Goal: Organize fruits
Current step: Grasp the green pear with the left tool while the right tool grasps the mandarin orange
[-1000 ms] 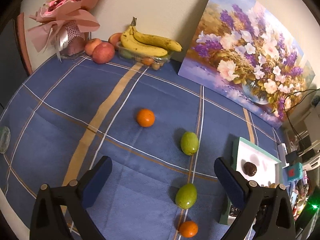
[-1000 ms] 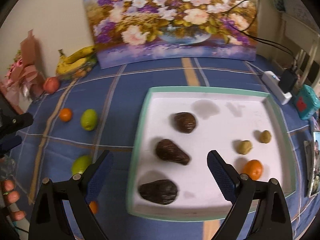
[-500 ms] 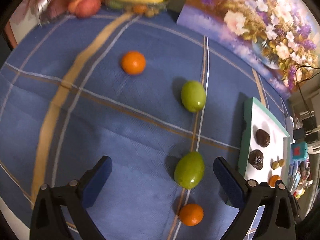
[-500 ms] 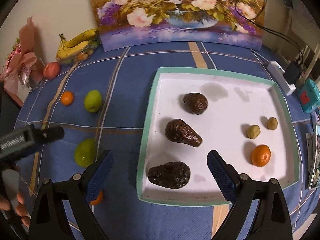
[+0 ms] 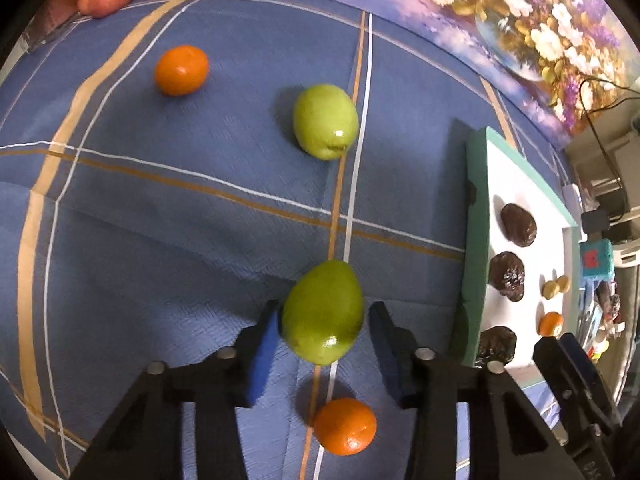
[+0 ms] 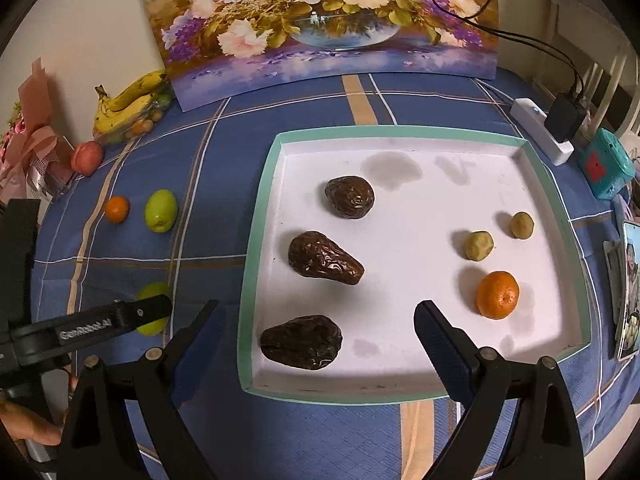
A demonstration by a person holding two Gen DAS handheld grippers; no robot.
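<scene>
My left gripper (image 5: 322, 330) has its blue pads on either side of a green fruit (image 5: 322, 312) on the blue tablecloth; the left pad touches it and the right pad stands a little apart. An orange (image 5: 345, 426) lies just below it. A second green fruit (image 5: 325, 121) and another orange (image 5: 182, 69) lie farther off. My right gripper (image 6: 316, 328) is open and empty over the near edge of the white tray (image 6: 256, 216), which holds three dark brown fruits (image 6: 322, 258), an orange (image 6: 497, 294) and two small yellowish fruits (image 6: 479, 245).
Bananas (image 6: 128, 98) and a red apple (image 6: 87, 157) sit at the back by a flower painting (image 6: 320, 20). A pink bouquet (image 6: 28, 148) stands at far left. A power strip (image 6: 540, 128), cables and a teal box (image 6: 606, 168) lie right of the tray.
My left gripper has dropped and moved in around the near green fruit, and its jaws have narrowed around it. The right gripper has drifted slightly back over the tray and stays open.
</scene>
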